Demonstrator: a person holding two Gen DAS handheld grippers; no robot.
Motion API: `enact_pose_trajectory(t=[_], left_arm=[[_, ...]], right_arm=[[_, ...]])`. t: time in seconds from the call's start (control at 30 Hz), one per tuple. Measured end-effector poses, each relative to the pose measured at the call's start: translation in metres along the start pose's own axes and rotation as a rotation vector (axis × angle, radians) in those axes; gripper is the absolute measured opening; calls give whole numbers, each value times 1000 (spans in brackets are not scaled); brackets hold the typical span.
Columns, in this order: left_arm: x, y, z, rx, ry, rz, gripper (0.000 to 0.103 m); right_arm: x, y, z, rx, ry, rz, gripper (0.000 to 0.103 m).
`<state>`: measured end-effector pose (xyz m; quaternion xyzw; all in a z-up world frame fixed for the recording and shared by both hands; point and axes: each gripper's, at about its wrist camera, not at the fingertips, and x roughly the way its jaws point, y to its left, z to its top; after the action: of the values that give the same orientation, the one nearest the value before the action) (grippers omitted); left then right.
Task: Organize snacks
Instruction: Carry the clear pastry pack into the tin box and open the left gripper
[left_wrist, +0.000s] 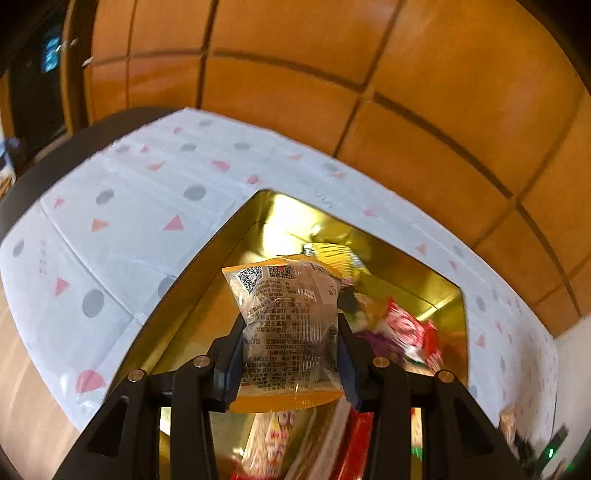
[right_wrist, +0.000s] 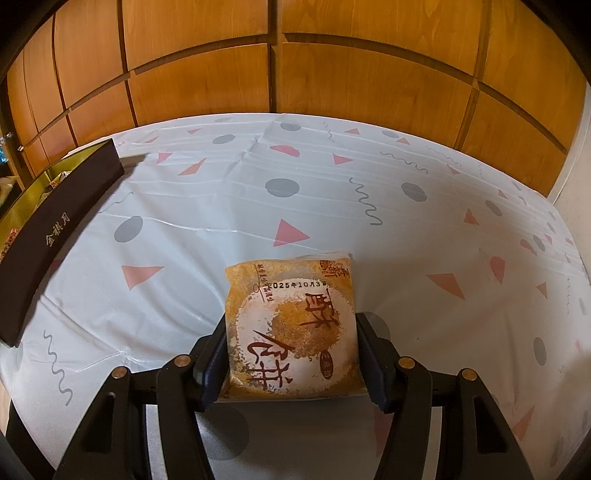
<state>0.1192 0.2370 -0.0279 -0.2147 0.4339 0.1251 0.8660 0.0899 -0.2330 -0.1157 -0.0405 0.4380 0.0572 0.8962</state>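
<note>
The left claw (left_wrist: 290, 341) squeezes a clear snack pack (left_wrist: 286, 317) over the gold box (left_wrist: 207, 295), ready to drop it in with other snacks. The right claw (right_wrist: 291, 363) pinches a brown pastry pack (right_wrist: 291, 328) above the surface (right_wrist: 424, 236), likely next.

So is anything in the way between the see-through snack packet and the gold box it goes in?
Nothing visible blocks it. The left hand-held gripper holds the clear snack packet right above the open gold box. Other snacks already lie inside on the right, but the box's left side looks free.
</note>
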Motion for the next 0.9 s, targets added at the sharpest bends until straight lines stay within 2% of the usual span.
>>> enact_pose_trajectory(t=[0.13,0.2,0.27,0.3,0.37,0.53,0.77,0.83,0.9], left_arm=[[33,7,8,-69,54,4,46],[52,7,7,-87,111,12,46],[62,3,1,-72,152,23,46],[62,-1,-4,-47,157,6,46],[61,-8,-13,-8,156,-9,47],[54,-11,-16,2,132,19,48],[21,-14,-22,37,29,63,52],[22,-19,-23,74,33,47,52],[21,-16,-21,67,52,53,52]], right_arm=[[0,0,0,0,0,0,62],[0,0,0,2,-1,1,62],[0,0,0,2,-1,1,62],[0,0,0,2,-1,1,62],[1,0,0,3,-2,1,62],[1,0,0,4,-2,1,62],[1,0,1,5,-3,0,62],[1,0,1,5,-3,0,62],[1,0,1,5,-3,-1,62]])
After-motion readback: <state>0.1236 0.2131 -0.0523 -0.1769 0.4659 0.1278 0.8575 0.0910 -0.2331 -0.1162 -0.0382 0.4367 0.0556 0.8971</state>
